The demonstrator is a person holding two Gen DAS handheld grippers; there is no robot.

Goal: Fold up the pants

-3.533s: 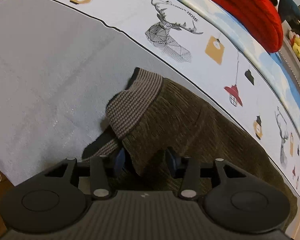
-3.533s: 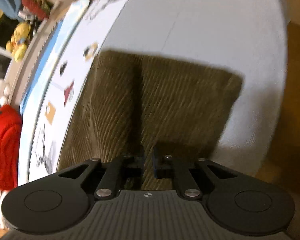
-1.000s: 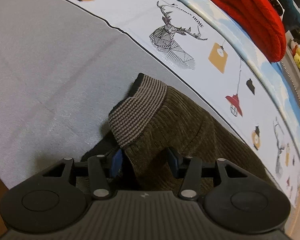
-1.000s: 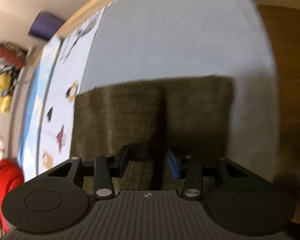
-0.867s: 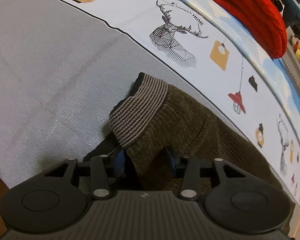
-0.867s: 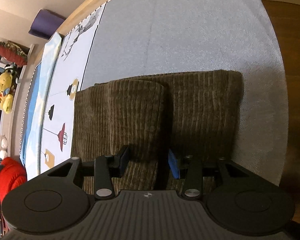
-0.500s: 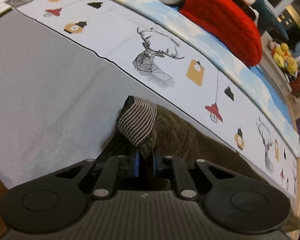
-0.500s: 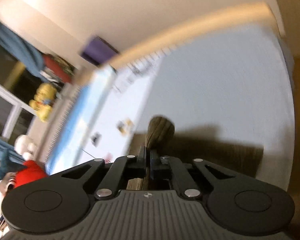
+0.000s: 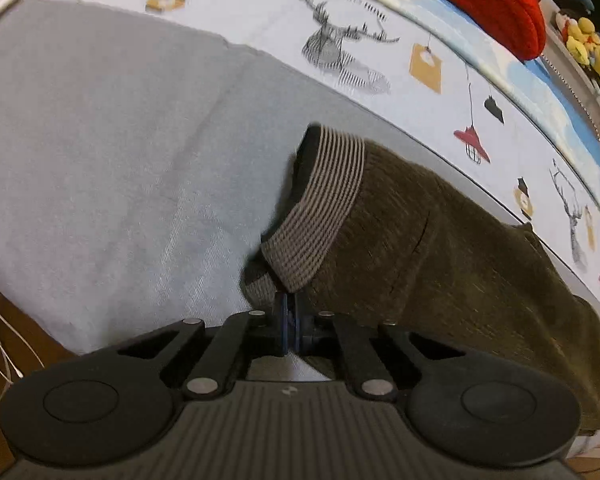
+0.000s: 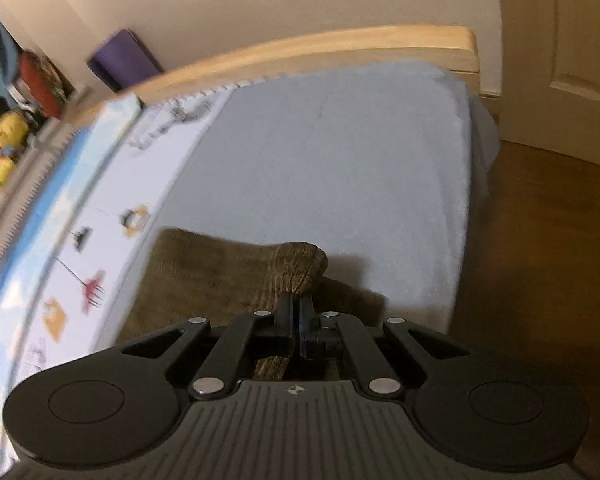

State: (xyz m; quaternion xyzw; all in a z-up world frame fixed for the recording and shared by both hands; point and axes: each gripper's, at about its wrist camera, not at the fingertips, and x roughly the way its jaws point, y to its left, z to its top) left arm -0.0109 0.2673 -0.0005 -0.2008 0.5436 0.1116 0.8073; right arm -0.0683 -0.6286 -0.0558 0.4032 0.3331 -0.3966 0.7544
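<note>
Soft, floppy brown pants (image 9: 440,248) droop on the bed (image 9: 100,140); left gripper (image 9: 291,320) pinches the waistband (image 9: 320,208), right gripper (image 10: 298,328) pinches a leg end.

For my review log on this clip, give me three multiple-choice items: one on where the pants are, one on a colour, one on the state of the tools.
1. Where do the pants lie?
A. on the wooden floor
B. on the grey sheet of the bed
C. on a chair

2. What colour is the pants' main fabric?
A. olive brown
B. bright blue
C. white

3. How does the left tool stand?
A. wide open above the cloth
B. out of view
C. shut on the pants by the striped waistband

Answers: 1 B, grey sheet surrounds the cloth; 2 A, ribbed olive-brown fabric; 3 C, its jaws pinch the cloth, as the right tool does at a raised fold.
</note>
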